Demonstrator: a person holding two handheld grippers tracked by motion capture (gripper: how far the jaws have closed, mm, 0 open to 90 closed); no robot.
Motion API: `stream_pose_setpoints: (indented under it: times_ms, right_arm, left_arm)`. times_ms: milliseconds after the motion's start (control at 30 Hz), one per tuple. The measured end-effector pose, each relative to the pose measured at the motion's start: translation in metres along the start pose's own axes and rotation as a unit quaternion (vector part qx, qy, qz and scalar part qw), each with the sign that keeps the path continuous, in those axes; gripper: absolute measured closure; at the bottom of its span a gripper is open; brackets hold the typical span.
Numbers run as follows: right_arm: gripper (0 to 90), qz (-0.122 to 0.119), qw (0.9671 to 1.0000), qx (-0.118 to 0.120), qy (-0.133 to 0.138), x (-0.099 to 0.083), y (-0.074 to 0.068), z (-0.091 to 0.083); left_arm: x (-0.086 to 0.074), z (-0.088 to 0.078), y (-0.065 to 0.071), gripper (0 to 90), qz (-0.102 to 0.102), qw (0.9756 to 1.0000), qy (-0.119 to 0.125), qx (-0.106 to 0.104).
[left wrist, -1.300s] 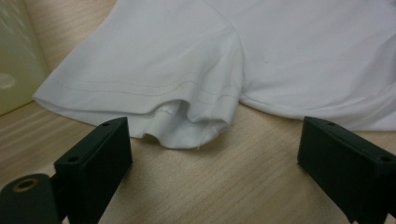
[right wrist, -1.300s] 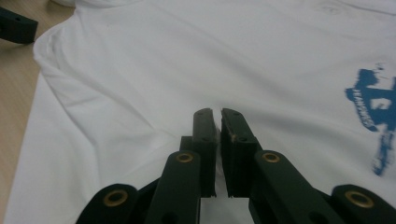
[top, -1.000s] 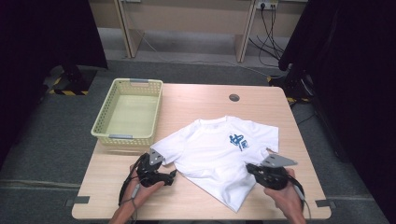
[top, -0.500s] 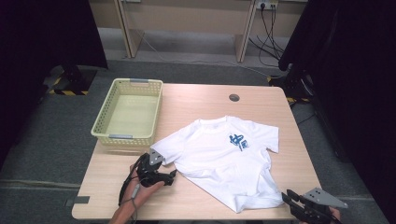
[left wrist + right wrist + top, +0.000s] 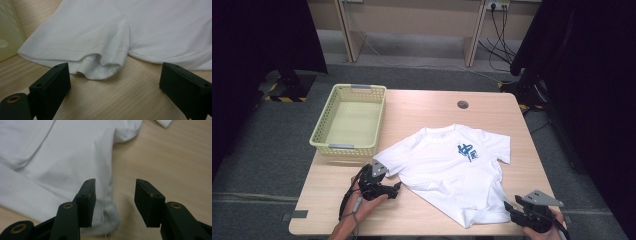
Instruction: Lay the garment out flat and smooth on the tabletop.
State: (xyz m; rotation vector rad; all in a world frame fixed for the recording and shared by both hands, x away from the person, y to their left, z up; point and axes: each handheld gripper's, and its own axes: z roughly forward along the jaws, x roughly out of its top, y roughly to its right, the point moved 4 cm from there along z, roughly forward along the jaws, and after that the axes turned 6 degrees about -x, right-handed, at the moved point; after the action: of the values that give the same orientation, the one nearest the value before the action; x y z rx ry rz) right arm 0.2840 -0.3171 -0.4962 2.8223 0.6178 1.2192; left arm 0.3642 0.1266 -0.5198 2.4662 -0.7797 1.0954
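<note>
Two grippers at shirt (image 5: 452, 170) hem corners — bare table (image 5: 422, 107) beyond

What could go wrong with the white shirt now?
The right gripper has just been opening, its jaws astride the T-shirt's bottom corner; closing now might pinch just the edge, which could slip out. The left gripper waits open before the sleeve; pulling on one side alone might drag the shirt crooked toward the table edge.

White T-shirt (image 5: 452, 167) (blue print) flat on table (image 5: 422, 107)
</note>
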Motion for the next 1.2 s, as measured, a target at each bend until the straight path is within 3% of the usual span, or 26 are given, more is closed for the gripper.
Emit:
stream_pose_setpoints:
  times_ms: [100, 200, 300, 467, 633, 767, 867, 1033, 1200]
  right_arm:
    - [52.2, 0.009, 0.9999, -0.006, -0.002, -0.018, 0.003, -0.014]
    - [52.3, 0.025, 0.9993, -0.026, 0.001, -0.033, 0.014, -0.028]
    - [52.0, 0.043, 0.9985, -0.033, 0.009, -0.041, 0.022, -0.037]
    - [50.5, 0.040, 0.9982, -0.027, 0.035, -0.025, 0.021, -0.043]
    - [49.3, 0.032, 0.9983, -0.005, 0.047, -0.005, 0.017, -0.037]
    - [48.8, 0.029, 0.9994, -0.004, 0.021, -0.002, 0.016, -0.018]
    - [48.5, 0.025, 0.9997, -0.005, 0.002, -0.009, 0.015, -0.010]
    - [47.8, 0.023, 0.9995, -0.021, -0.012, -0.029, 0.015, -0.021]
    - [45.8, 0.043, 0.9982, -0.040, -0.012, -0.047, 0.023, -0.035]
  left_arm:
    - [0.000, 0.000, 0.000, 8.7, 0.000, 1.0000, 0.000, 0.000]
    - [0.000, 0.000, 0.000, 8.7, 0.000, 1.0000, 0.000, 0.000]
    - [0.000, 0.000, 0.000, 8.7, 0.000, 1.0000, 0.000, 0.000]
    - [0.000, 0.000, 0.000, 8.7, 0.000, 1.0000, 0.000, 0.000]
    - [0.000, 0.000, 0.000, 8.7, 0.000, 1.0000, 0.000, 0.000]
    - [0.000, 0.000, 0.000, 8.7, 0.000, 1.0000, 0.000, 0.000]
    - [0.000, 0.000, 0.000, 8.7, 0.000, 1.0000, 0.000, 0.000]
    - [0.000, 0.000, 0.000, 8.7, 0.000, 1.0000, 0.000, 0.000]
    - [0.000, 0.000, 0.000, 8.7, 0.000, 1.0000, 0.000, 0.000]
